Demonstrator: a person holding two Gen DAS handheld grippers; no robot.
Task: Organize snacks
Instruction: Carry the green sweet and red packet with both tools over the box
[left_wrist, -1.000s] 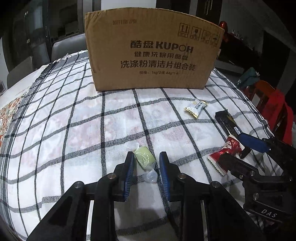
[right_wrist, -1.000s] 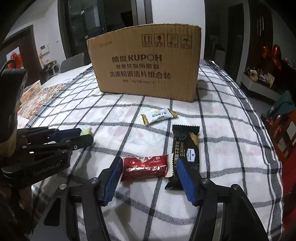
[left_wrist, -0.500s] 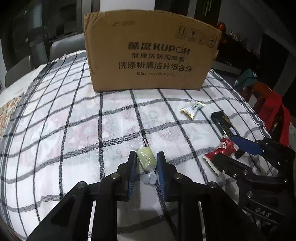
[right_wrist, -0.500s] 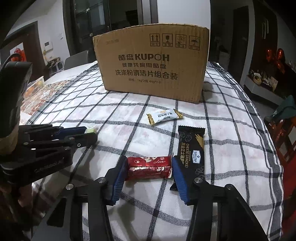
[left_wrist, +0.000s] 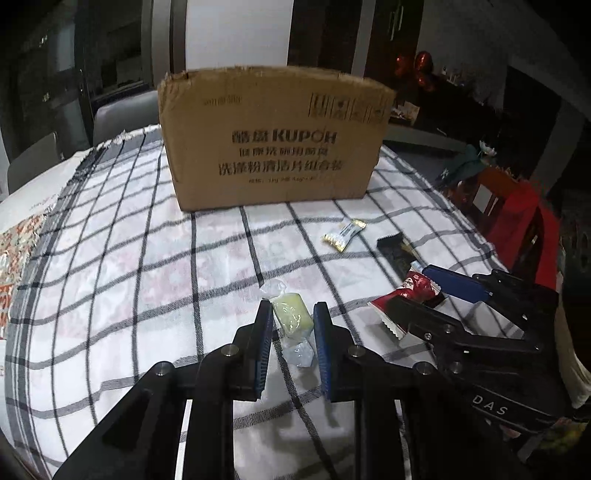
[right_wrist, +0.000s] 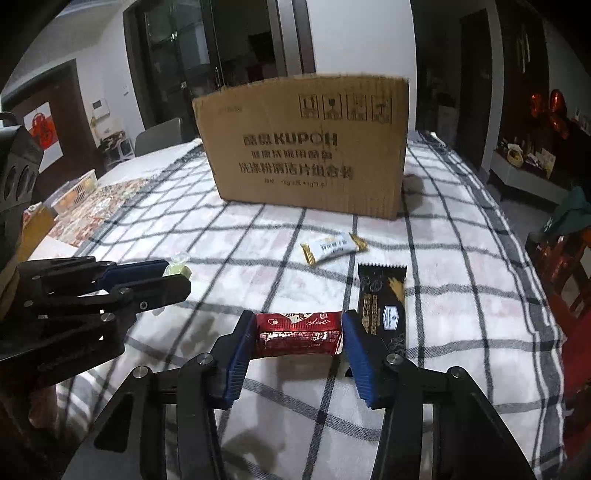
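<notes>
My left gripper (left_wrist: 290, 321) is shut on a pale green wrapped candy (left_wrist: 291, 319) and holds it above the checked tablecloth (left_wrist: 147, 277). My right gripper (right_wrist: 299, 334) is shut on a red snack packet (right_wrist: 299, 332), also lifted off the cloth. The left gripper and candy also show in the right wrist view (right_wrist: 177, 271). The right gripper and red packet also show in the left wrist view (left_wrist: 413, 291). A cardboard box (left_wrist: 273, 136) stands at the back of the table. A white and gold candy (right_wrist: 332, 247) and a black cracker bar (right_wrist: 382, 302) lie on the cloth.
Grey chairs (left_wrist: 122, 114) stand behind the table on the left. A red chair (left_wrist: 524, 221) stands at the right edge. A patterned mat with a small basket (right_wrist: 77, 190) lies on the far left.
Both grippers closed further on their snacks and rose from the cloth. The view of the box dropped lower in both frames.
</notes>
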